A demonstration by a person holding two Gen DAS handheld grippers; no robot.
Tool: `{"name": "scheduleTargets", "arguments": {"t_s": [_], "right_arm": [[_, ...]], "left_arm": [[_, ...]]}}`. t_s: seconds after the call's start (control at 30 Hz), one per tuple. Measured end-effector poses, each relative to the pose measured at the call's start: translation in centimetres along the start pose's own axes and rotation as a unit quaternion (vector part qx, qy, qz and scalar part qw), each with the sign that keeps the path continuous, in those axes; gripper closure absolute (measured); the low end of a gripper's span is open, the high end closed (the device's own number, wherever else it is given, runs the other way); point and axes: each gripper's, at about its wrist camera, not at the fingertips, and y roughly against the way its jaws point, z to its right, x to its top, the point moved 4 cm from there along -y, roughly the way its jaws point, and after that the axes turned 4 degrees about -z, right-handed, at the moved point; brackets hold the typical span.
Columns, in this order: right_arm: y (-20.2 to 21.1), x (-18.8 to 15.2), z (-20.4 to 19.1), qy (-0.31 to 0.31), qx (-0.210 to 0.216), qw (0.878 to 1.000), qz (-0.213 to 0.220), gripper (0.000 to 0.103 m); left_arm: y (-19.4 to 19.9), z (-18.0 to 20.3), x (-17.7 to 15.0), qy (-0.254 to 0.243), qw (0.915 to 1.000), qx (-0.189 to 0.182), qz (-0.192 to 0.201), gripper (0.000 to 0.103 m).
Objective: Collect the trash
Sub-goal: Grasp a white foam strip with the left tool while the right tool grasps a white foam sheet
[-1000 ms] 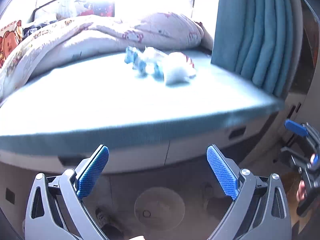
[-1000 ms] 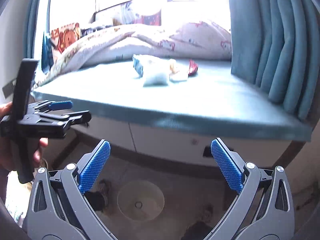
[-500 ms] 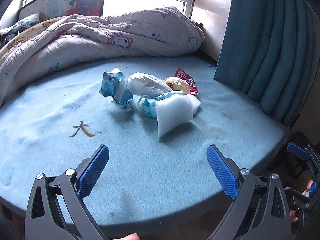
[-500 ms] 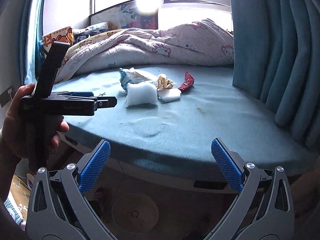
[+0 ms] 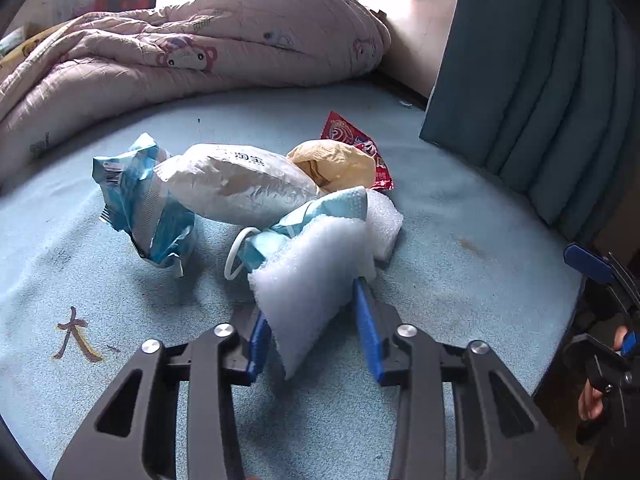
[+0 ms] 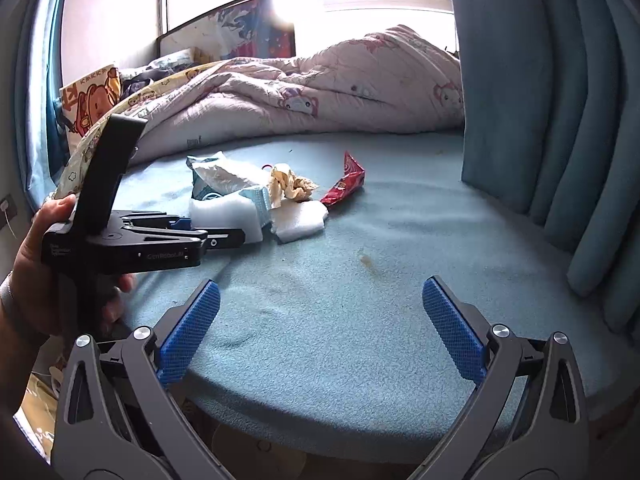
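Observation:
A heap of trash lies on the blue bed: a white foam piece [image 5: 316,276], a blue face mask [image 5: 320,210], a white bag [image 5: 236,184], a blue wrapper [image 5: 136,196], crumpled brown paper [image 5: 336,164] and a red wrapper [image 5: 360,144]. My left gripper [image 5: 312,320] has closed on the white foam piece, its blue pads against both sides; it also shows in the right wrist view [image 6: 224,236] at the foam [image 6: 228,216]. My right gripper [image 6: 320,328] is open and empty above the bed's front edge, short of the heap.
A pink quilt [image 5: 200,48] is bunched at the back of the bed. Teal curtains [image 6: 560,120] hang on the right. A second foam piece [image 6: 300,222] lies beside the mask. The floor lies below the bed's front edge.
Both grippers rose from floor level and came forward over the bed. My left gripper reached the heap and closed on the white foam piece. The right stayed open.

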Motion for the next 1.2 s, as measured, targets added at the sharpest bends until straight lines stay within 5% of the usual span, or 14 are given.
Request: {"name": "scheduleTargets", "arguments": {"t_s": [0.17, 0.5, 0.8, 0.87, 0.97, 1.2], "right_arm": [[-2.6, 1.3, 0.4, 0.008, -0.01, 1.0, -0.026, 0.005], [-11.0, 4.9, -2.5, 0.051, 0.02, 0.989, -0.14, 0.005], [-15.9, 6.3, -4.4, 0.058, 0.023, 0.979, -0.194, 0.007], [-16.0, 6.4, -4.8, 0.07, 0.016, 0.979, -0.193, 0.015], [-15.1, 6.5, -5.0, 0.068, 0.015, 0.981, -0.179, 0.05], [-12.5, 4.6, -5.1, 0.048, 0.004, 0.986, -0.16, 0.052]], "left_arm": [[0.9, -0.6, -0.7, 0.008, 0.9999, 0.0, 0.012, 0.093], [4.0, -4.2, -2.5, 0.024, 0.9996, 0.004, 0.016, 0.095], [5.7, -6.5, -4.0, 0.03, 0.999, 0.017, 0.027, 0.095], [6.0, -6.6, -4.2, 0.03, 0.999, 0.016, 0.03, 0.095], [6.5, -6.6, -4.6, 0.028, 0.999, 0.014, 0.032, 0.095], [7.6, -7.0, -5.3, 0.029, 0.9988, 0.017, 0.036, 0.095]]}}
